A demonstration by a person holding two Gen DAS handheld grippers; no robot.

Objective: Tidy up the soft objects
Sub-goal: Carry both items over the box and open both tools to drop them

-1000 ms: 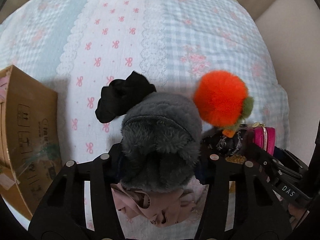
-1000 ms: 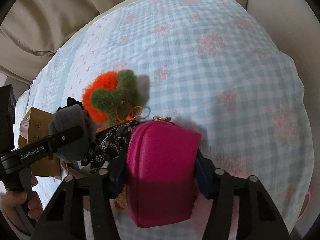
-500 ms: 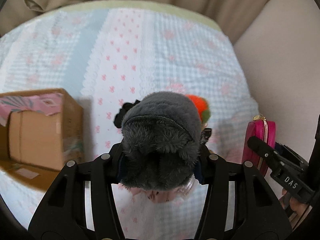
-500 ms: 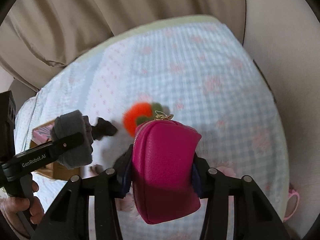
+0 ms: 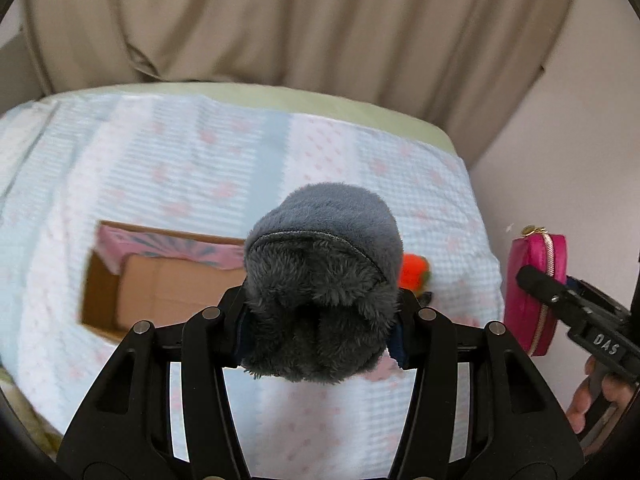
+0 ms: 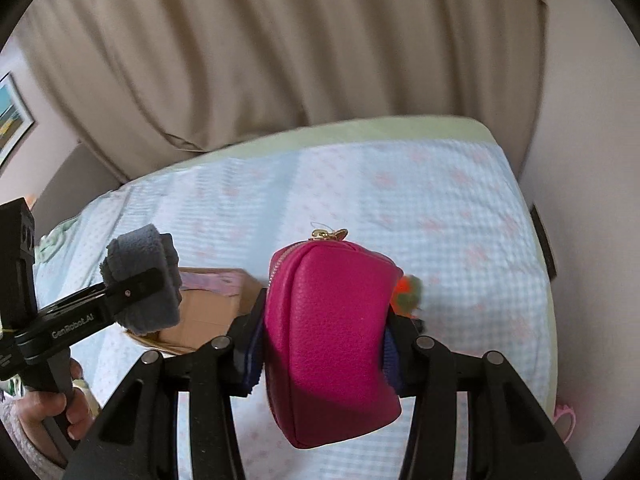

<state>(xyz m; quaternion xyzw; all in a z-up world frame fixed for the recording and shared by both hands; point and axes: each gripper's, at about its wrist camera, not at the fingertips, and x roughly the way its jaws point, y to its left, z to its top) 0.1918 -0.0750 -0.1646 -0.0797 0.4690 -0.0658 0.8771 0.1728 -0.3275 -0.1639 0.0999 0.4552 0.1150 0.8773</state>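
Left wrist view: the left hand-held gripper (image 5: 320, 320) is clamped on a grey pouch (image 5: 324, 280), its jaws partly closed with a pad pressing each side of the fluffy fabric.
Grey pouch: raised above the bed (image 5: 200, 168), its fuzzy end towards the camera; a thin dark seam curves across its top.
Right wrist view: the right hand-held gripper (image 6: 324, 344) has a pink pouch (image 6: 332, 340) between its jaws, squeezed from both sides by the blue pads.
Pink pouch: grained pink material, a gold zip pull at its far end, held in the air over the bed; in the left view it shows at the right edge, near the wall.
Box (image 5: 160, 280): open cardboard box resting on the bed, below and left of the grey pouch; pink patterned lining on its far flap. In the right view it lies between the two pouches, partly hidden.
Pompom (image 5: 416, 274): orange with a green bit, lying on the bed, peeking out just right of the grey pouch; in the right view it sits just right of the pink pouch.
Bed: pale blue check cover with pink print, blurred.
Curtain (image 5: 300, 20): beige folds behind the bed.
Hands: fingers wrap each gripper's handle at the edge of the other's view.
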